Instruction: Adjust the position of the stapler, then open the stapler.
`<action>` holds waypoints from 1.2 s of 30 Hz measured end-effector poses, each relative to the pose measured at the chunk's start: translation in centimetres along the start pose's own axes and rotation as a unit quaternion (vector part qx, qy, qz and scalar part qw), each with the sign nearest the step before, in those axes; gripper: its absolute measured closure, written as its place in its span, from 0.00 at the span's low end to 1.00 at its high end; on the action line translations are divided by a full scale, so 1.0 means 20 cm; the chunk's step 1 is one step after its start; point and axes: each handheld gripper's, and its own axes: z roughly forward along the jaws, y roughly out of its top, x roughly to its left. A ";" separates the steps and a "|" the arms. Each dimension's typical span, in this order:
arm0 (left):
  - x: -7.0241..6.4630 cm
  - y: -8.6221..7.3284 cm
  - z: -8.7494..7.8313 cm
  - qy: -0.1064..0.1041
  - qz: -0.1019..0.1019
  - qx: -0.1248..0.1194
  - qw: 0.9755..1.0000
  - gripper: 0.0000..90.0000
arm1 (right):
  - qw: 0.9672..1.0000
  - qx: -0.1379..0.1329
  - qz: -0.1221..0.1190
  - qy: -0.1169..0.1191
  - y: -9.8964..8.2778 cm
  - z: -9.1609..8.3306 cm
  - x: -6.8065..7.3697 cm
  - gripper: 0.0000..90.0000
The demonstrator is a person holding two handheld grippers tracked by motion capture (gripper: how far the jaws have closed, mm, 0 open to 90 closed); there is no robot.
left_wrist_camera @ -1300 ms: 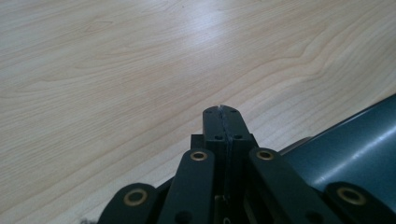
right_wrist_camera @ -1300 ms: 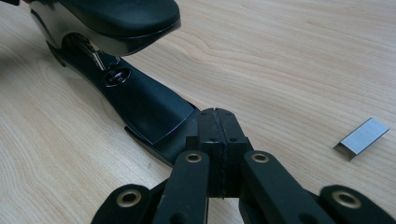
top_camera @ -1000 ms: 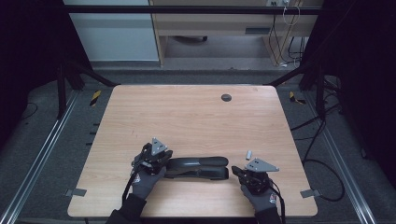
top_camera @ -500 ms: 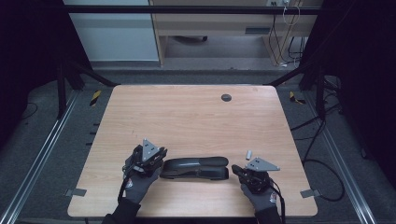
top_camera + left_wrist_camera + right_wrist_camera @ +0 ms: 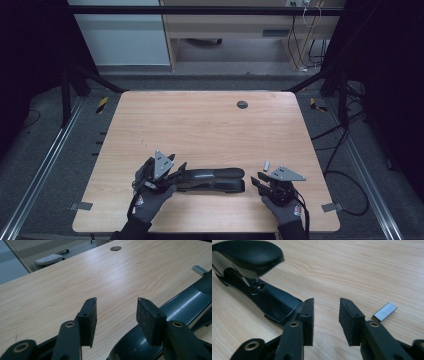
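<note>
A long black stapler lies on its side near the front edge of the wooden table. My left gripper is at its left end and stands open. In the left gripper view the gripper has bare wood between its pads, and the stapler runs under its right jaw. My right gripper is open by the stapler's right end. In the right gripper view the gripper has its left jaw beside the stapler's base. A short metal strip of staples lies just right of it.
The staple strip lies on the table beyond the right gripper and shows in the left gripper view as well. A round cable hole is at the table's far side. Metal rails and loose cables run along both sides.
My left gripper drew back to the left from the stapler's end, then came in close to it again. The stapler and my right gripper have hardly moved.
</note>
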 end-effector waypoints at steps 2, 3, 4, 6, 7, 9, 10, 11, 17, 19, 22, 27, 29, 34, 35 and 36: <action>-0.02 0.00 -0.01 -0.005 0.008 0.001 1.000 0.52 | 1.000 0.001 0.000 -0.003 0.00 -0.01 -0.01 0.68; -0.03 0.01 -0.01 -0.010 0.012 -0.002 1.000 0.51 | 1.000 0.000 0.000 -0.003 -0.01 -0.01 -0.01 0.67; -0.04 0.02 -0.02 -0.012 0.015 -0.002 1.000 0.50 | 1.000 0.000 0.003 -0.004 -0.01 -0.01 -0.02 0.66; -0.05 0.03 -0.03 -0.019 0.022 -0.004 1.000 0.48 | 1.000 0.000 0.006 -0.004 -0.01 -0.02 -0.02 0.64; -0.06 0.04 -0.03 -0.023 0.025 -0.004 0.999 0.46 | 1.000 0.001 0.007 -0.005 -0.01 -0.02 -0.02 0.63; -0.08 0.05 -0.04 -0.028 0.038 -0.005 0.999 0.44 | 1.000 0.001 0.009 -0.006 -0.01 -0.01 -0.03 0.63; -0.09 0.06 -0.04 -0.030 0.042 -0.005 0.999 0.43 | 1.000 0.002 0.010 -0.006 -0.01 -0.02 -0.03 0.63; -0.10 0.06 -0.04 -0.036 0.038 -0.001 0.999 0.43 | 1.000 0.002 0.009 -0.007 -0.01 -0.02 -0.02 0.63; -0.16 0.09 -0.04 -0.038 0.067 0.001 0.997 0.39 | 1.000 -0.001 0.010 -0.007 -0.01 -0.03 -0.02 0.63; -0.18 0.10 -0.03 -0.038 0.075 0.001 0.996 0.39 | 1.000 -0.001 0.011 -0.008 -0.02 -0.03 -0.02 0.63; -0.21 0.10 -0.03 -0.044 0.082 0.001 0.996 0.38 | 1.000 0.003 0.011 -0.006 -0.03 -0.02 -0.02 0.64; -0.24 0.12 -0.02 -0.048 0.096 0.009 0.994 0.36 | 1.000 0.002 0.010 -0.002 -0.03 -0.02 0.00 0.65; -0.25 0.12 -0.01 -0.049 0.096 0.008 0.994 0.35 | 1.000 0.004 0.005 0.000 -0.03 -0.02 0.00 0.65; -0.29 0.13 -0.01 -0.059 0.109 0.016 0.992 0.34 | 1.000 0.004 0.003 0.004 -0.02 -0.02 0.02 0.66; -0.30 0.14 -0.01 -0.060 0.112 0.018 0.992 0.33 | 1.000 0.003 0.003 0.005 -0.03 -0.02 0.02 0.66; -0.31 0.14 -0.01 -0.061 0.113 0.017 0.992 0.33 | 1.000 0.004 0.004 0.007 -0.03 -0.02 0.02 0.67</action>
